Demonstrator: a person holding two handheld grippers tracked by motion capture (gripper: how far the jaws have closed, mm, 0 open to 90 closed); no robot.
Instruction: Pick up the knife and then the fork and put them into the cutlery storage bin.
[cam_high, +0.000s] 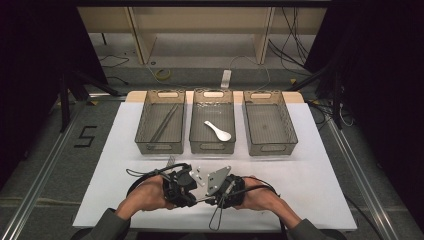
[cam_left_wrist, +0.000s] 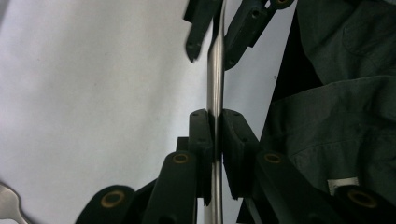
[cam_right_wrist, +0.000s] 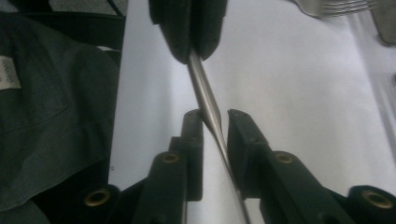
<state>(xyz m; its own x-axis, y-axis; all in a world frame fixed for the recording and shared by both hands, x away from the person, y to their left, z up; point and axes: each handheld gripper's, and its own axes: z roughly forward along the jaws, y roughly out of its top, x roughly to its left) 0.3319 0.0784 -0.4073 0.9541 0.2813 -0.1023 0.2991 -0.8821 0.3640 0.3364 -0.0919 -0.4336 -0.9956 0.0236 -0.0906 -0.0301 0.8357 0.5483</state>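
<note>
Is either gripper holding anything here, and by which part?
The left gripper is clamped on the shaft of a thin metal rod. The right gripper has the same rod between its jaws, which stand apart.

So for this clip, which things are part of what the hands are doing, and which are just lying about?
In use:
- metal rod, between both grippers
- left gripper, shut on it
- right gripper, jaws apart around it

Lying about:
- three baskets on the table
- white spoon in the middle basket
- thin sticks in the left basket
- fork on the table
</note>
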